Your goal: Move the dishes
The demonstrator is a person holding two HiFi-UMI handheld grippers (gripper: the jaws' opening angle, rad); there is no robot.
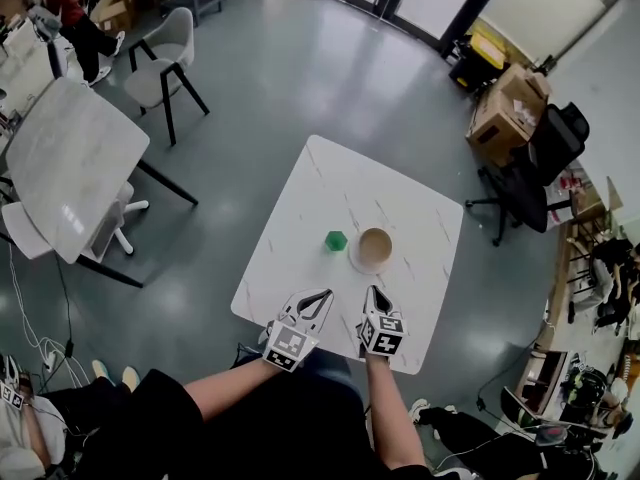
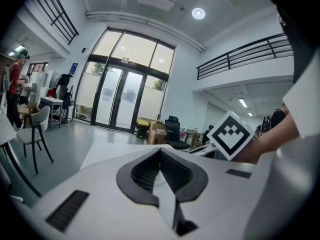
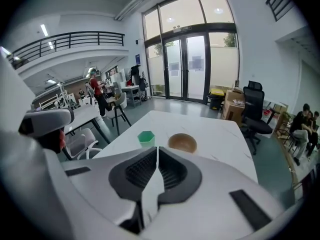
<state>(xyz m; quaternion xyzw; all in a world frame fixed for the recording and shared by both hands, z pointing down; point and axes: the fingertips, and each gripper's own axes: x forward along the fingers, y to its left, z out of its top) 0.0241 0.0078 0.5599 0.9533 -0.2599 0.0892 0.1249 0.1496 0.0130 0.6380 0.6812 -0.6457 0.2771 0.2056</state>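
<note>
My left gripper (image 1: pixel 323 296) and right gripper (image 1: pixel 373 293) hover pressed together, empty, at the table's (image 1: pixel 330 173) near edge, so I judge the reach is just starting: next, spread the jaws for the brown bowl (image 1: pixel 375 247) on its plate (image 1: pixel 357 264) mid-table, beside the green cup (image 1: pixel 336 240).

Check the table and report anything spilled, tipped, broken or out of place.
Nothing stands out. The brown bowl sits on a white plate, and the green cup stands just beside them on the white table. No spill, crack or stray piece shows on the tabletop.
</note>
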